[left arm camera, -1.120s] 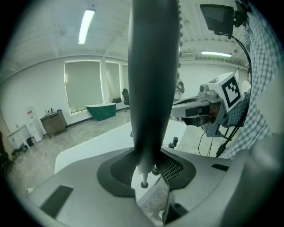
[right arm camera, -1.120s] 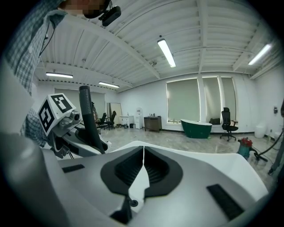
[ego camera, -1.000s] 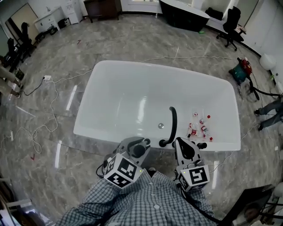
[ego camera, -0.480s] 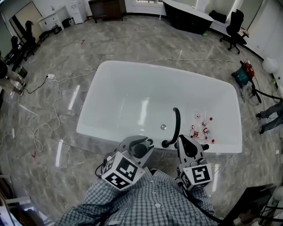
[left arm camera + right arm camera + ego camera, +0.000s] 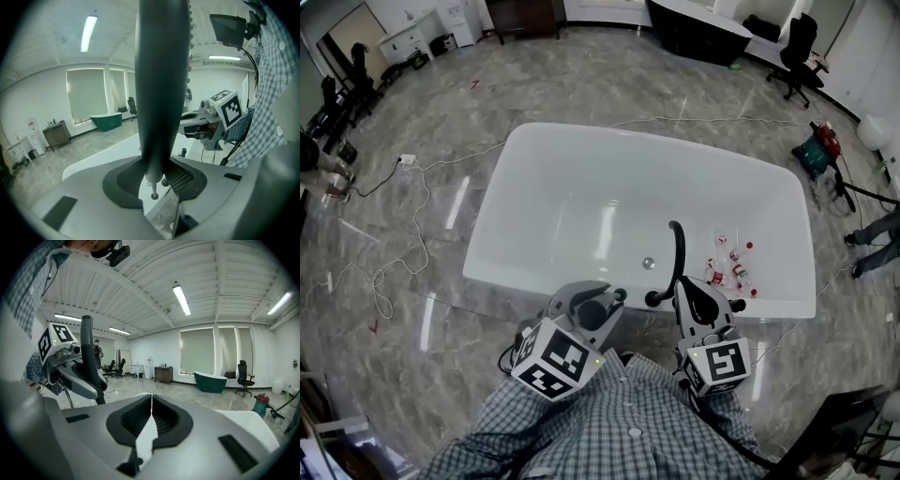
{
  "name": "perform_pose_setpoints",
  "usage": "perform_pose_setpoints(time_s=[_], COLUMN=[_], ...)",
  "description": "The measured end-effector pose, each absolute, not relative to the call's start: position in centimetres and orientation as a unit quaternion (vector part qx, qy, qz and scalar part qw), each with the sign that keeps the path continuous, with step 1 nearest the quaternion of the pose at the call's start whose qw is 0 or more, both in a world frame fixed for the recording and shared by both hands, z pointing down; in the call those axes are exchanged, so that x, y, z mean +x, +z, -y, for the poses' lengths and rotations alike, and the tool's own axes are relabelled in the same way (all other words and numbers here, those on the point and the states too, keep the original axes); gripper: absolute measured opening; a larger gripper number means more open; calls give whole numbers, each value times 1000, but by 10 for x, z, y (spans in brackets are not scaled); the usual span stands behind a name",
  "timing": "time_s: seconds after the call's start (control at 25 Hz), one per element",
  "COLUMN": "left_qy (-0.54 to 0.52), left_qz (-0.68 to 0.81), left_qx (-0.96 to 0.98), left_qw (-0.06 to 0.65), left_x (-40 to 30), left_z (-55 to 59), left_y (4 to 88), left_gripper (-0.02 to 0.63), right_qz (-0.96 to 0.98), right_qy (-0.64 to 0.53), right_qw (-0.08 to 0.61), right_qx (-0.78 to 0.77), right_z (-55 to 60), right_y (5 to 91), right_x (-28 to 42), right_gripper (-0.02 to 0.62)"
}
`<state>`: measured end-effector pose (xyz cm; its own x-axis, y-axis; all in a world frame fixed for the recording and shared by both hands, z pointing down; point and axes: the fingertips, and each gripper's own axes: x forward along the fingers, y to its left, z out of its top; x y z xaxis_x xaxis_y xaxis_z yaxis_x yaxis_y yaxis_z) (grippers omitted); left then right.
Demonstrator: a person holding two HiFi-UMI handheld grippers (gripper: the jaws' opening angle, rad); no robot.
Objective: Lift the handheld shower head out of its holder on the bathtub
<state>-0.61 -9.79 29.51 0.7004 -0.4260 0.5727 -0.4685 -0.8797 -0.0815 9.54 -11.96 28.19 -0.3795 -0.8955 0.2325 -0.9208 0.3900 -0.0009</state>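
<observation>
— Jaws of the left gripper [image 5: 607, 300]: state?
— Pinching the shower head [image 5: 161, 93]. In the left gripper view the dark shaft stands upright between the two pads, and each pad lies against one side of it. Below the shaft's lower end the gap between the jaws is about as wide as the shaft. The white tub [image 5: 572, 178] shows through that gap.
— Which part is gripped?
— The lower part of the shaft. The upper part runs out of the top of the left gripper view.
— Position of the shower head on the tub?
— Head view: its foot sits at the near rim, just right of the left gripper. From there the shaft arches over the basin.
— Right gripper [image 5: 151, 398]: state?
— Jaws pressed together, tips touching. The gripper is held just right of the shower head, apart from it. In the right gripper view the shaft stands to the left, across the front of the left gripper.
— Other items?
— Small bottles [image 5: 731, 265] lie in the basin, right of the shaft. A cable [image 5: 412, 202] trails over the floor left of the tub.
</observation>
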Motion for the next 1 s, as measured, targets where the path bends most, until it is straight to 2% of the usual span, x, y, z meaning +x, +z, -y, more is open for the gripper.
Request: perform_pose_setpoints(time_s=[1.0], left_qy=[308], left_qz=[245], left_qx=[919], left_qw=[34], left_x=[-13], left_z=[98], left_y=[302], left_gripper=[126], right_qz=[836], right_qy=[46], right_qw=[114], right_qx=[535], right_z=[116], right_y=[288], right_x=[91], right_gripper=[18])
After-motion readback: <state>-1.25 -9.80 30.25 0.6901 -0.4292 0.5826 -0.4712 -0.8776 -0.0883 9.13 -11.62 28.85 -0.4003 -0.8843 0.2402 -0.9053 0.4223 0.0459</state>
